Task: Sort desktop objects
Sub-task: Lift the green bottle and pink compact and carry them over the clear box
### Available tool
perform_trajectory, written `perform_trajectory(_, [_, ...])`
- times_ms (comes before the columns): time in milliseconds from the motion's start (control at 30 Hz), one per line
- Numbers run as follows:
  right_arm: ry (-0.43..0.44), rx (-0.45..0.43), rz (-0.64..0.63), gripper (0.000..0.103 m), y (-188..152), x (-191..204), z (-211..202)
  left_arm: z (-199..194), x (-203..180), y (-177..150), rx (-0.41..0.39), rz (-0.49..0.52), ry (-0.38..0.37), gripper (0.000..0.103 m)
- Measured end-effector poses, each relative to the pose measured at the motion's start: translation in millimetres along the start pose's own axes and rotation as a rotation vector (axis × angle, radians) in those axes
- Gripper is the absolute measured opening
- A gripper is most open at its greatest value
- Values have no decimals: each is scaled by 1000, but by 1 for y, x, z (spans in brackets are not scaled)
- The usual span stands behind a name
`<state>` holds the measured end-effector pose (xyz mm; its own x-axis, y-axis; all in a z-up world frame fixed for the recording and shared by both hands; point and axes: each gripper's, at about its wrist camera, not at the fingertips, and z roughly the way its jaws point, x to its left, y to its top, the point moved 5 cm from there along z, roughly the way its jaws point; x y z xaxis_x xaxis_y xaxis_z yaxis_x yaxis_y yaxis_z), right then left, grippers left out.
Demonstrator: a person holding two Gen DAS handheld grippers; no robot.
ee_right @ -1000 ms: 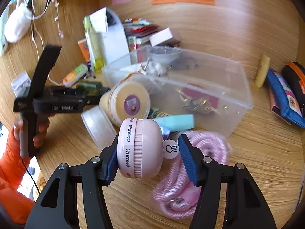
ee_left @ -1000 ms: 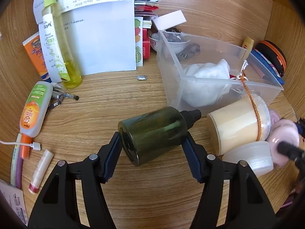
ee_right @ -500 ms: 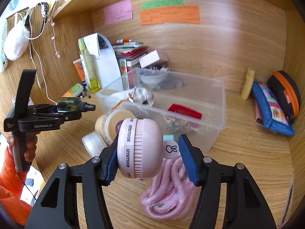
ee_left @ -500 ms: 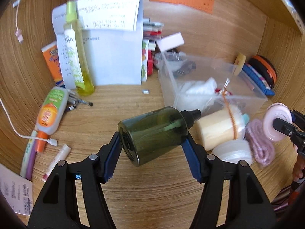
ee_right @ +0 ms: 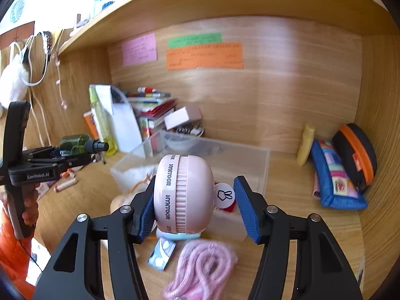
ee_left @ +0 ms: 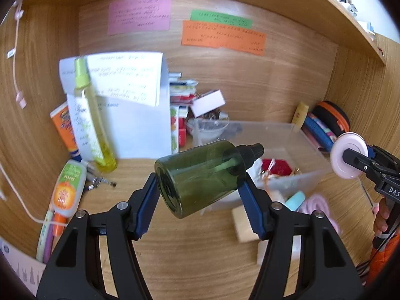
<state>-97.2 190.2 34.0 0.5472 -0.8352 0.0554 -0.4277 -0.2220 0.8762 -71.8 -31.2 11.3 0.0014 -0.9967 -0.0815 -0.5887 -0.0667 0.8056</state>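
Note:
My left gripper (ee_left: 199, 187) is shut on a dark green bottle (ee_left: 197, 167) with a black cap, held crosswise between the blue pads above the desk. In the right wrist view the same bottle (ee_right: 75, 143) shows at the left, in the left gripper (ee_right: 72, 158). My right gripper (ee_right: 195, 187) is shut on a round pink device (ee_right: 182, 195) with a white rabbit-marked knob against the right pad. The left wrist view catches that pink device (ee_left: 348, 155) at the right edge. A clear plastic bin (ee_right: 250, 160) holding small items sits below and beyond both.
A yellow spray bottle (ee_left: 92, 125), leaning papers (ee_left: 140, 115) and an orange-green tube (ee_left: 67, 187) crowd the back left. A pink rope (ee_right: 202, 267) lies near the front. A blue pouch (ee_right: 335, 182) and a black-orange case (ee_right: 357, 150) stand at the right wall. A shelf runs overhead.
Both grippers have risen with their objects and tilted upward. The back wall's coloured notes and the shelf above have come into view, and the desk items sit lower in both pictures.

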Motion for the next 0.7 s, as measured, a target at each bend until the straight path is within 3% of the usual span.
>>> perform_trajectory(300, [-4, -44, 9, 55, 29, -11, 13, 15, -19, 34, -26, 10, -28, 63])
perform_trajectory(700, [-6, 9, 69, 55, 48, -30, 63, 51, -42, 68, 3, 26, -91, 63])
